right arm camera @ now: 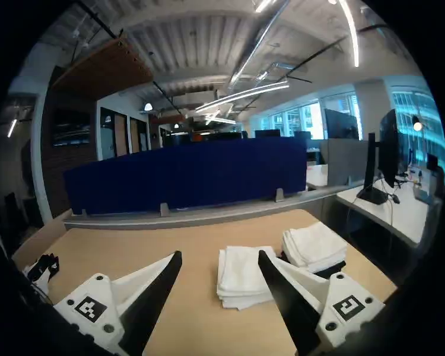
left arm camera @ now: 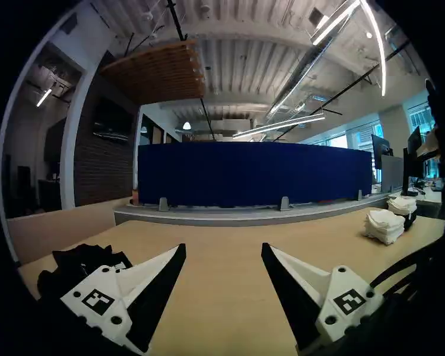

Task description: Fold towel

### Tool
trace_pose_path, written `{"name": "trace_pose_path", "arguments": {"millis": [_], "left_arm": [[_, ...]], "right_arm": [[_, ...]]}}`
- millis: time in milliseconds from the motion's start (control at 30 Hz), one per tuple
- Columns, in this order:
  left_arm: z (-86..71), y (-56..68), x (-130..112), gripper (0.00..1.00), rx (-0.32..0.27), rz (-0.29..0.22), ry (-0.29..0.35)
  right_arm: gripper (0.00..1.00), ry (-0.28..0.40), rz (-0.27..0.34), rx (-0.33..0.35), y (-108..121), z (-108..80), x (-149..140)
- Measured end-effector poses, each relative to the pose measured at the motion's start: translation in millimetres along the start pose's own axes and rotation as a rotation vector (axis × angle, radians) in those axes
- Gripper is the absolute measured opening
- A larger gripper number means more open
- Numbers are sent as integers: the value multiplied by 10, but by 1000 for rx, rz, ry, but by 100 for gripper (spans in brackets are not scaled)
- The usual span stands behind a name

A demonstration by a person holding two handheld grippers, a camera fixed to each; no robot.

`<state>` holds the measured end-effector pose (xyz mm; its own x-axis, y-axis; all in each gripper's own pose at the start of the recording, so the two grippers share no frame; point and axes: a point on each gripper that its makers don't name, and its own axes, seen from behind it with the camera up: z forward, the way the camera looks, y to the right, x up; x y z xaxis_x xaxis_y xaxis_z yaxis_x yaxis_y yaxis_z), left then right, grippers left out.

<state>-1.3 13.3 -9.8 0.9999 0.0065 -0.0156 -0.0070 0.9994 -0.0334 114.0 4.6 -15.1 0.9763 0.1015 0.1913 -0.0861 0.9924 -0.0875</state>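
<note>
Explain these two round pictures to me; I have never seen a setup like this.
No robot here: a person carries a two-finger gripper in each hand, and each has a fisheye camera looking along its fingers. One picture is from the left gripper, the other from the right gripper. Both are open and hold nothing. On the wooden table lie stacks of folded white towels and, in the left gripper view, a dark crumpled cloth. A blue divider stands behind.

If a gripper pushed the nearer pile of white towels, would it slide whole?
Probably not: the towel pile is loose folded layers with uneven edges, so upper ones would likely shift. Lifted by one edge, it should droop. Lying flat on the table, rolling seems unlikely.
</note>
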Motion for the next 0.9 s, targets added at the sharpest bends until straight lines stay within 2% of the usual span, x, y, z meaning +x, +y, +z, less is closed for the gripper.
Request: {"name": "trace_pose_path", "arguments": {"millis": [300,567,900], "left_arm": [[12,-127,-82,94,18,-38,-4],[14,-33,-175,94,12,-5,-23],[20,-8,-166,94,18,9,-27]], "right_arm": [[100,2,-19,20,-111,21,2],[100,8,-5,24,-114,18,31],[100,60,30,45,-60,-27,230]]}}
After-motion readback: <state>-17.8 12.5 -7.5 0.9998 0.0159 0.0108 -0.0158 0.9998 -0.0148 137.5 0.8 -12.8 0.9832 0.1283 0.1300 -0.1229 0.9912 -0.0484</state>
